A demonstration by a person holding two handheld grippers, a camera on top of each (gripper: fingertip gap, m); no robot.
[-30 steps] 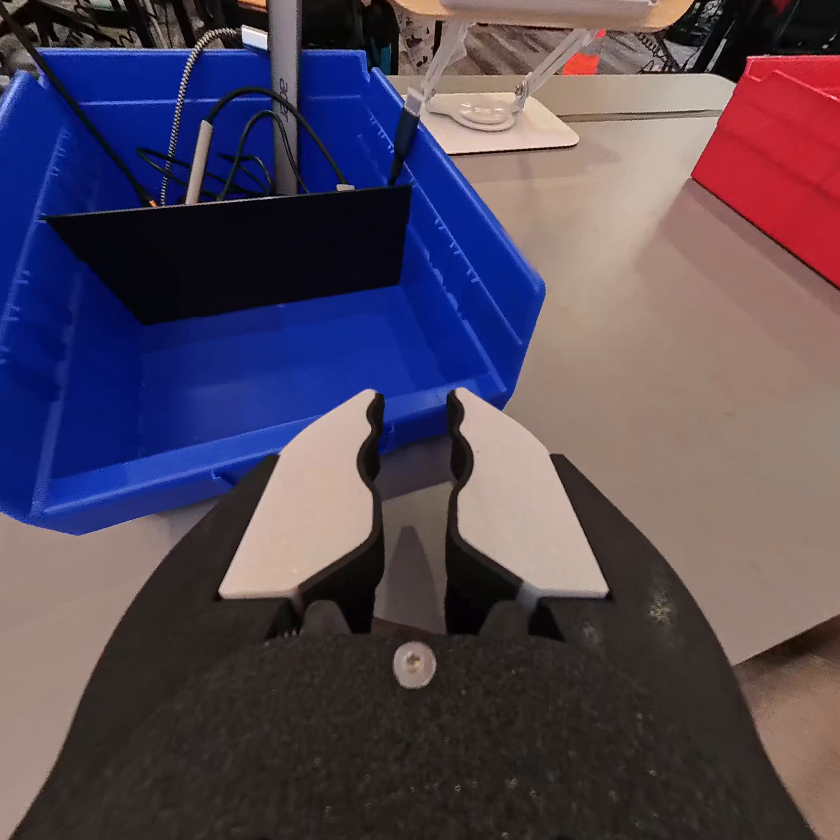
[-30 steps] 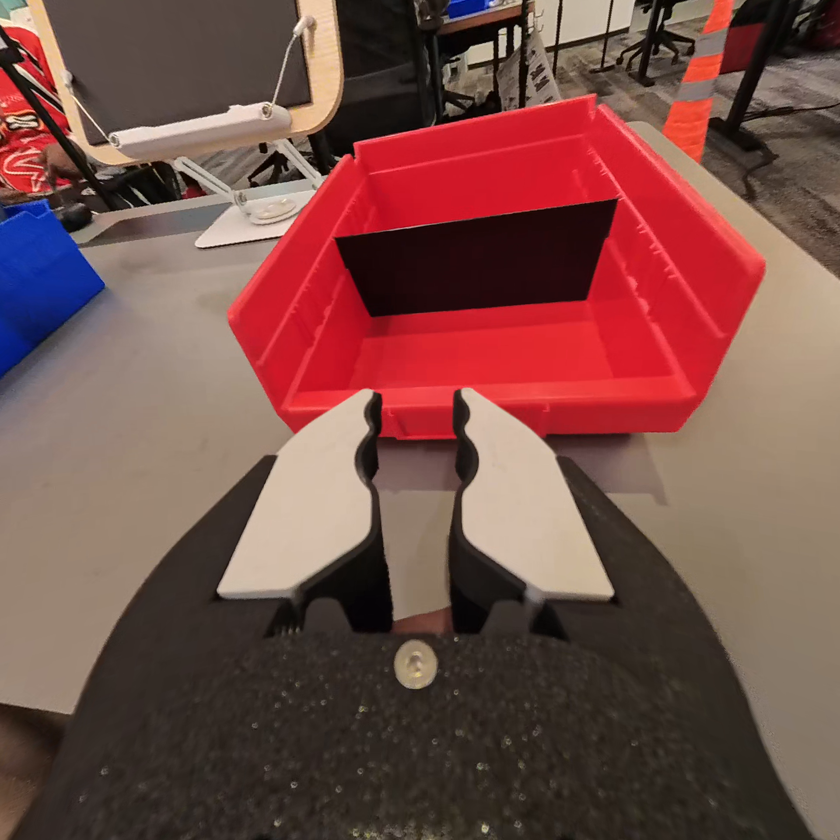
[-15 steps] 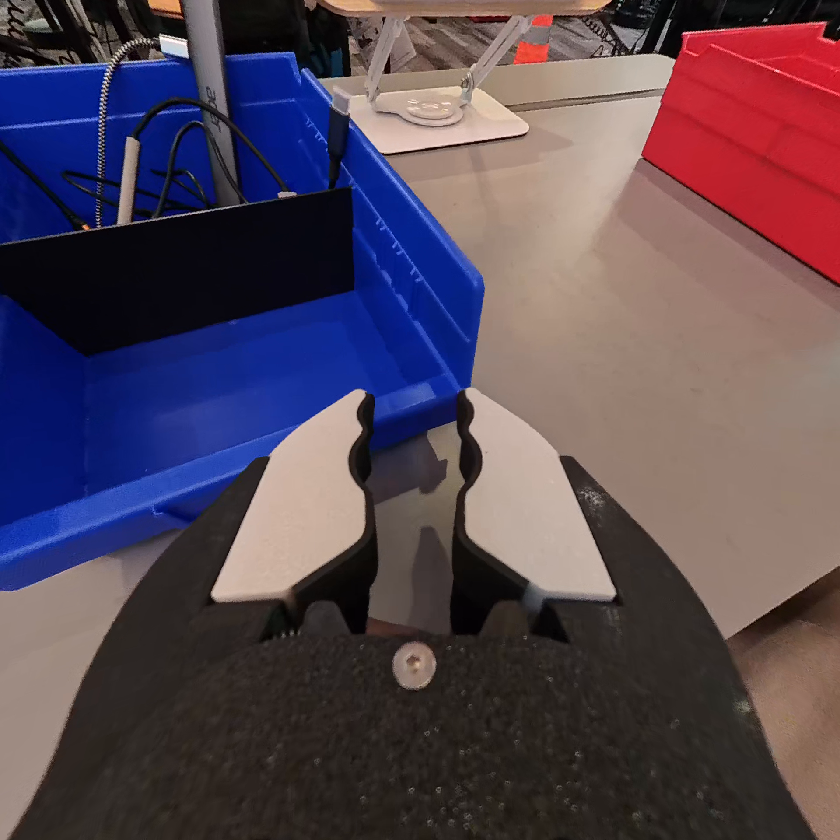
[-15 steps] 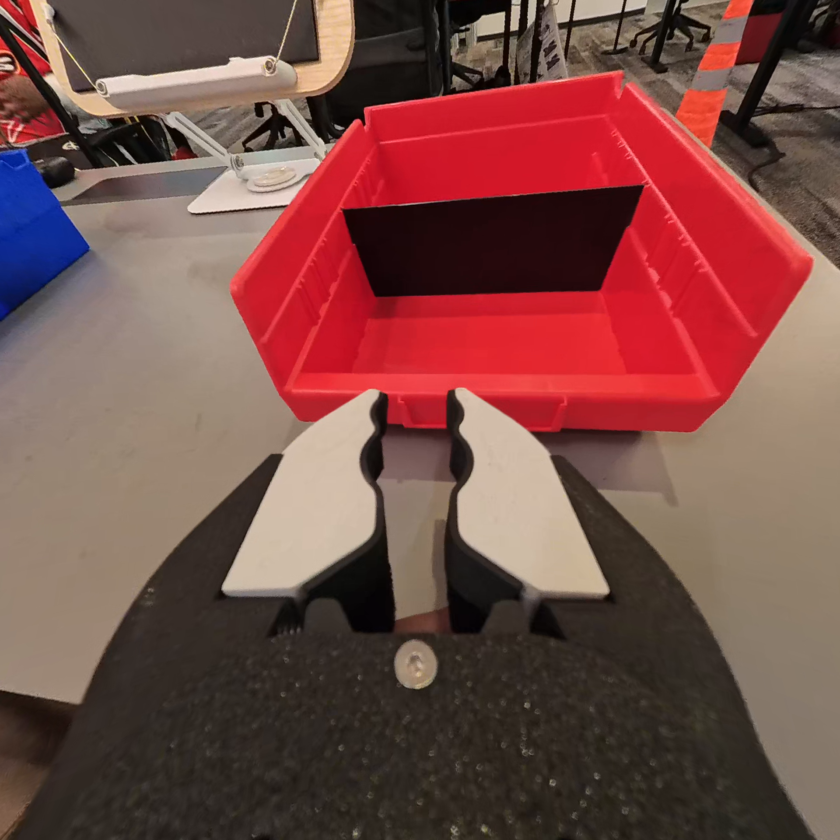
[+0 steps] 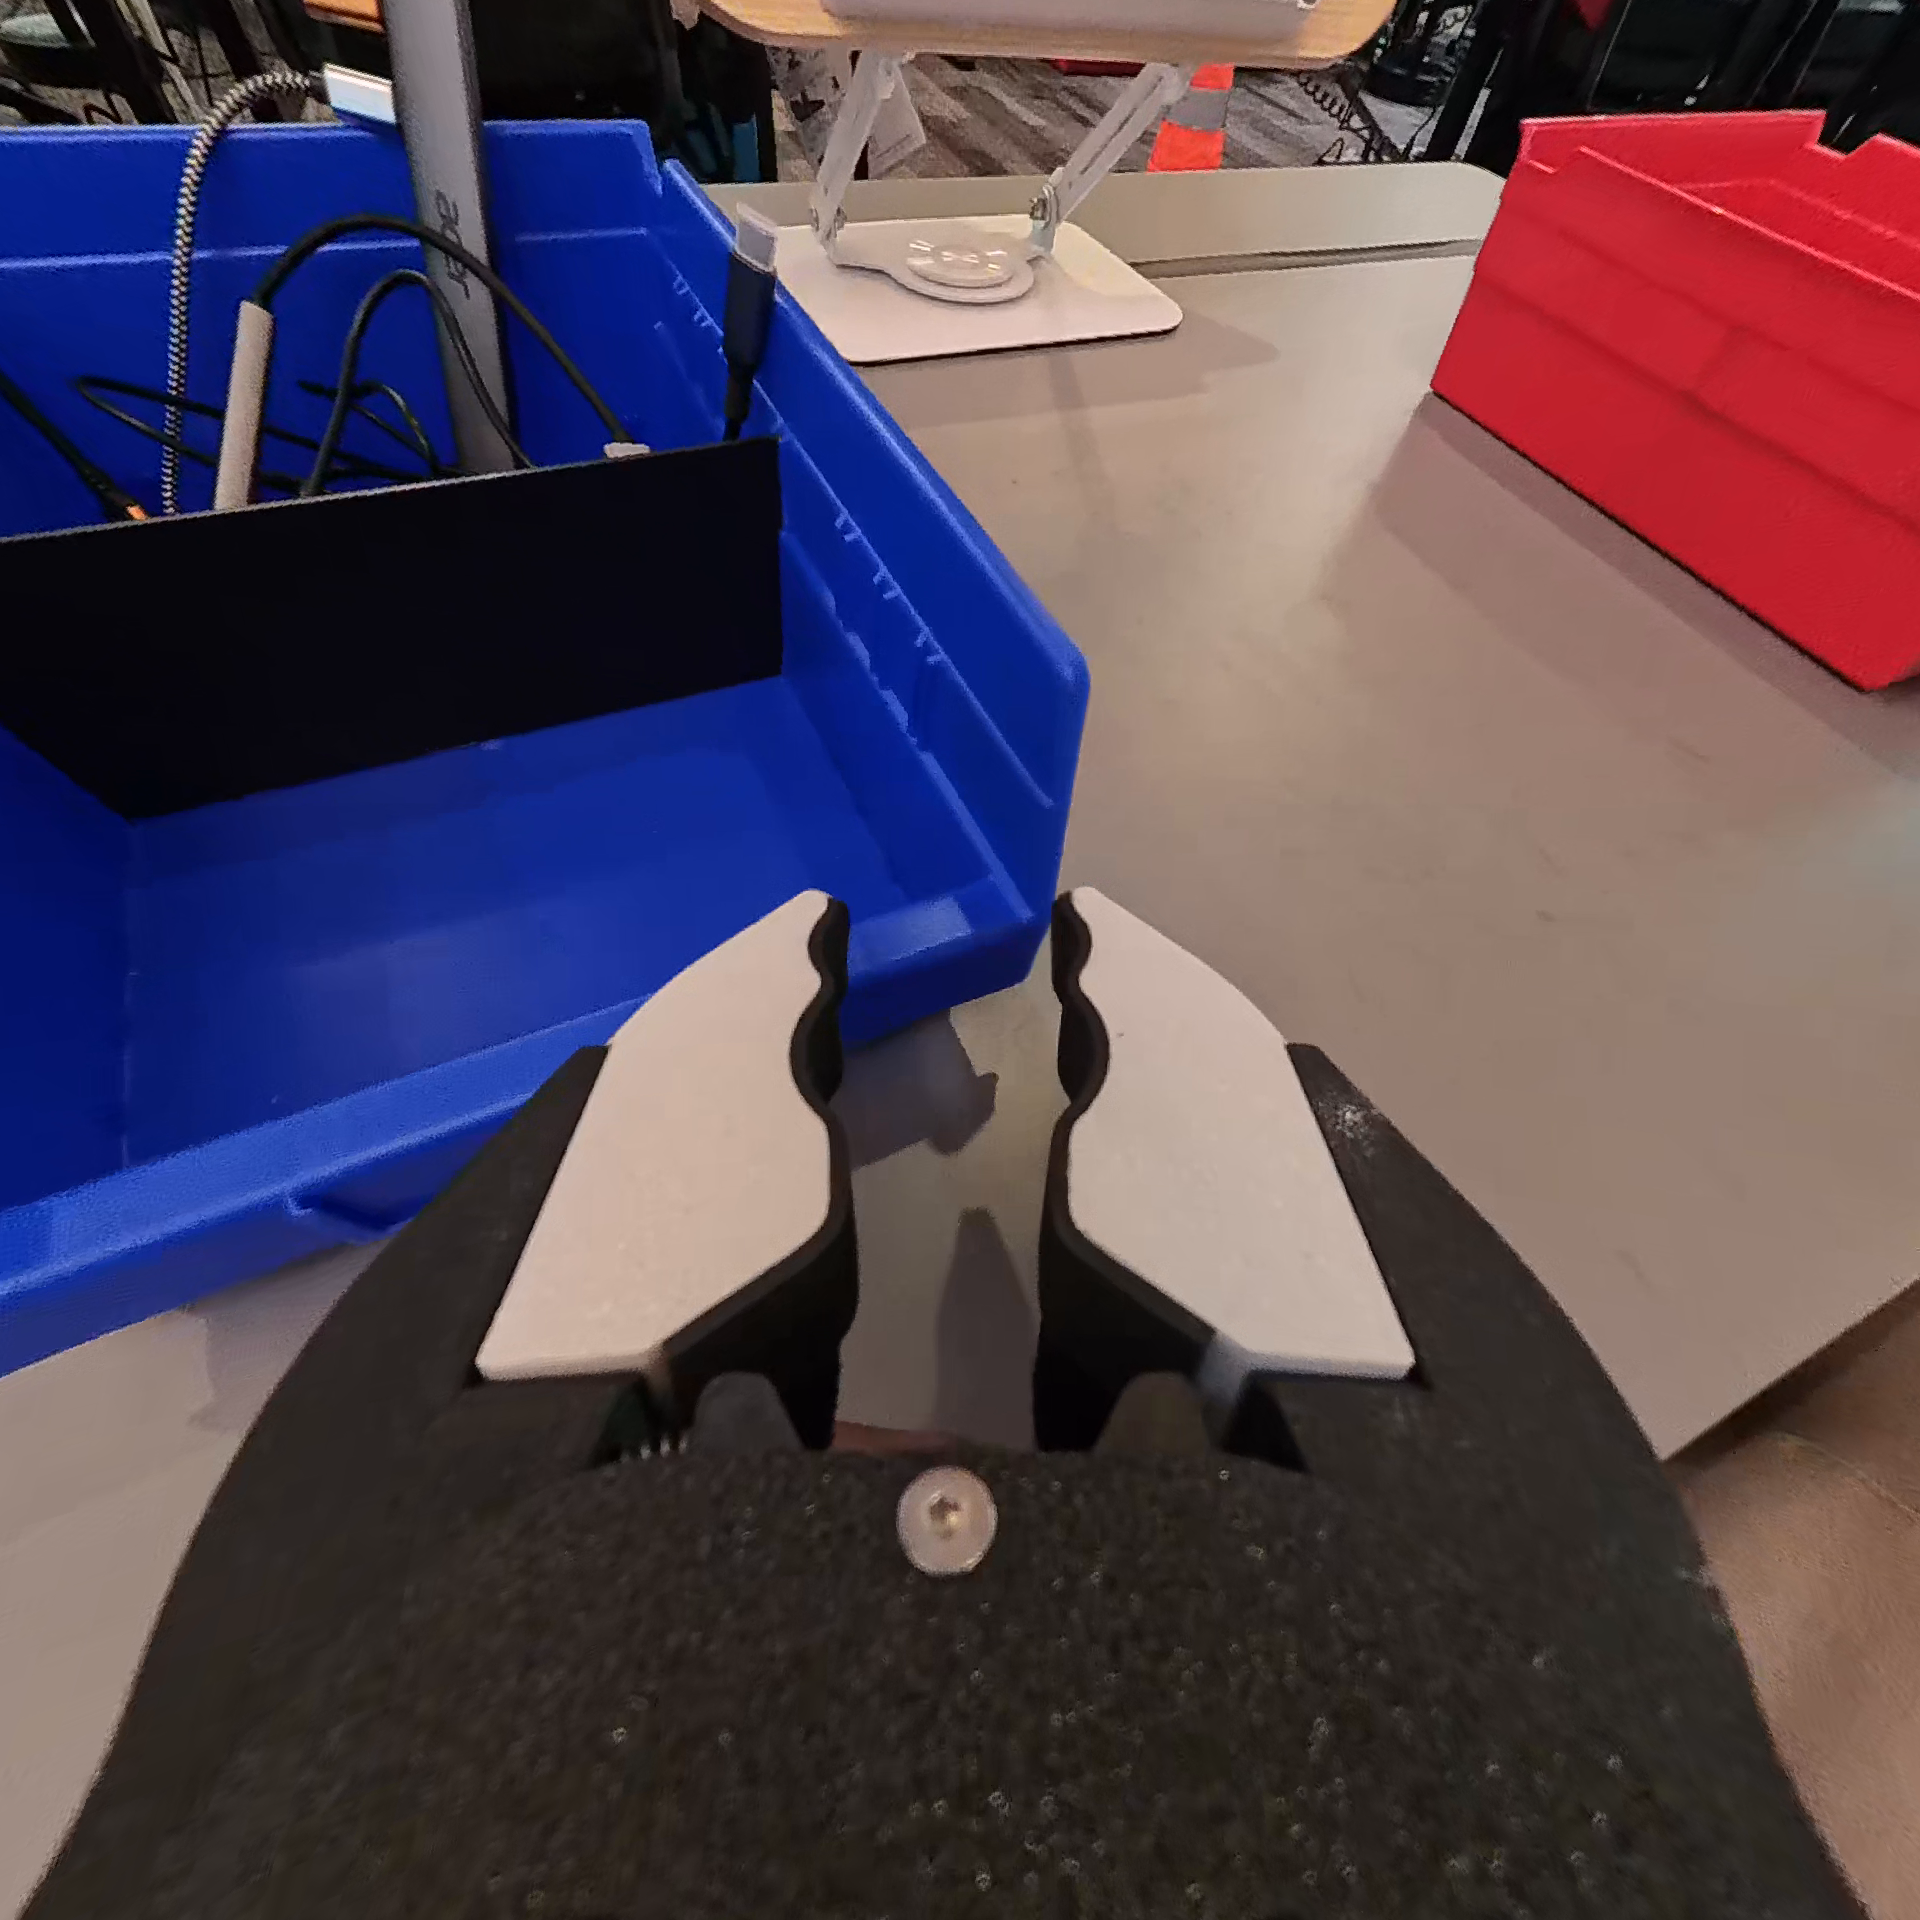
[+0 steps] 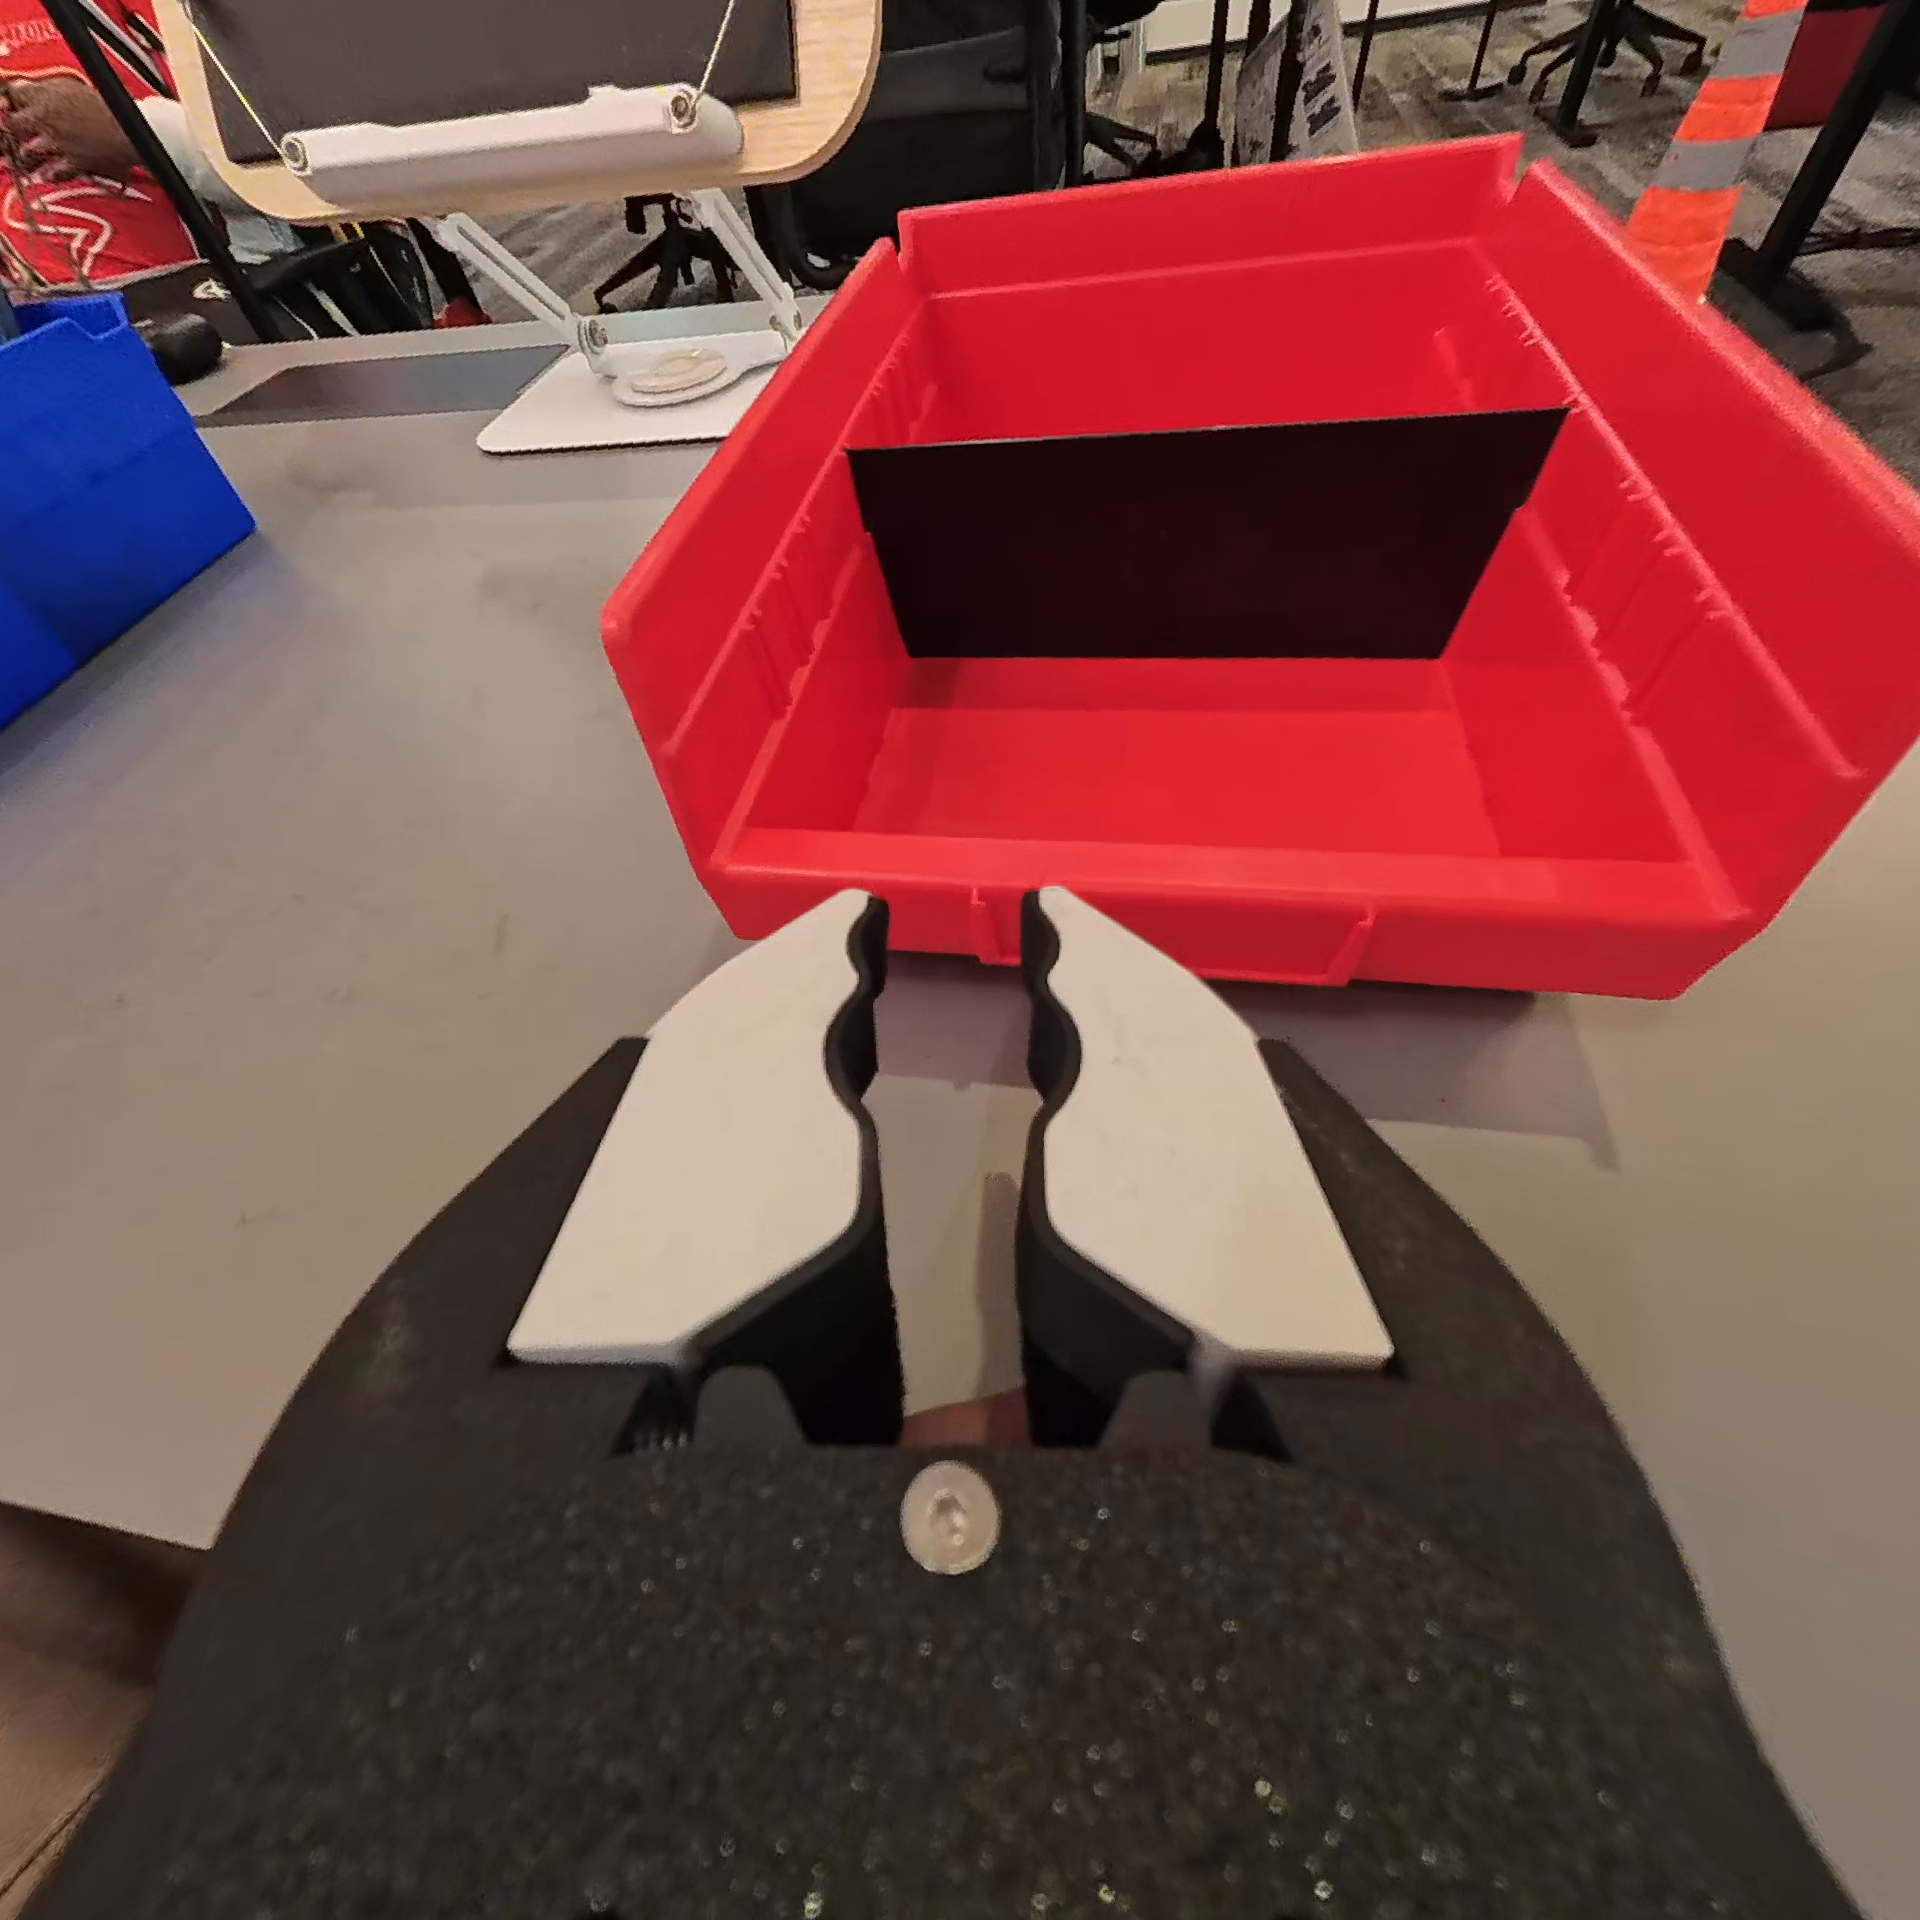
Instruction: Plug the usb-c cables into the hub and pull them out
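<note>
At the bottom of the left wrist view the left gripper (image 5: 943,920) hangs over the grey counter (image 5: 1403,831), its fingers (image 5: 707,1122) parted by a clear gap with nothing between them. Just past the tips, in the left half of the frame, sits the blue bin (image 5: 935,665), its near corner right by the left finger. A black divider (image 5: 416,613) splits it across; the near compartment shows only bare blue floor. Behind the divider, in the upper left of the frame, lie the cables (image 5: 374,343) — thin black loops, a braided grey one with a pale plug, and a dark plug (image 5: 750,301) with a silver tip leaning on the bin's right wall. A grey upright post (image 5: 452,208) stands among them. I cannot tell which item is the hub.

In the right wrist view the right gripper (image 6: 954,909) is at lower centre, fingers (image 6: 727,1143) a narrower gap apart and holding nothing. Just beyond the tips stands the red bin (image 6: 1766,582), filling the right half of the frame, with its own black divider (image 6: 1195,540) and a bare near compartment. Farther back — top left — a white stand (image 6: 623,384) rests on the counter.
</note>
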